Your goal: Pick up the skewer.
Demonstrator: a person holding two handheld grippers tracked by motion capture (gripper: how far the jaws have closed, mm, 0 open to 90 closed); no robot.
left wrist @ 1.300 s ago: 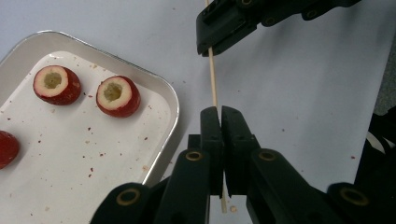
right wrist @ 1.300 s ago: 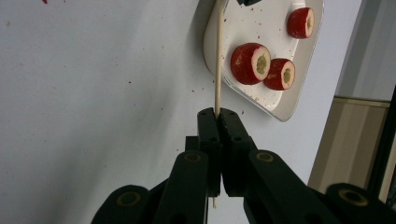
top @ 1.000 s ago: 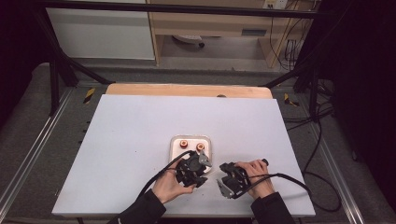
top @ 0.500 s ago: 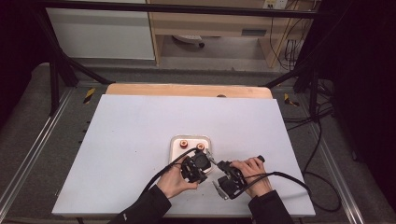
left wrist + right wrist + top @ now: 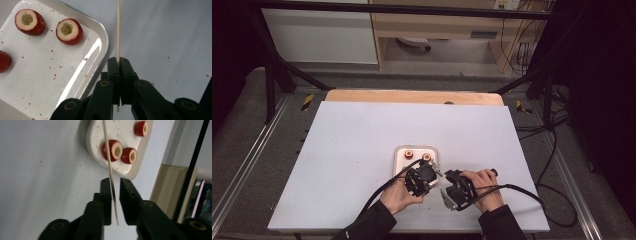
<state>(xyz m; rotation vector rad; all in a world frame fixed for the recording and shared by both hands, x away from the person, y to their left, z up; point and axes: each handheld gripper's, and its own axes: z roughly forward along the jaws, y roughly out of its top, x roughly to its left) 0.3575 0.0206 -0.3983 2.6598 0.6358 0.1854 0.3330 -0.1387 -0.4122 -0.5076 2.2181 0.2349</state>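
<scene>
Jaws of the left gripper (image 5: 119,62) clamp a wooden skewer (image 5: 118,30); the right gripper (image 5: 115,185) jaws, just opening, stand narrowly apart around it, tray (image 5: 100,40) beyond.

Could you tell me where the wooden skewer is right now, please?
In the left gripper view the skewer is clamped in the left gripper, just right of the white tray.
</scene>
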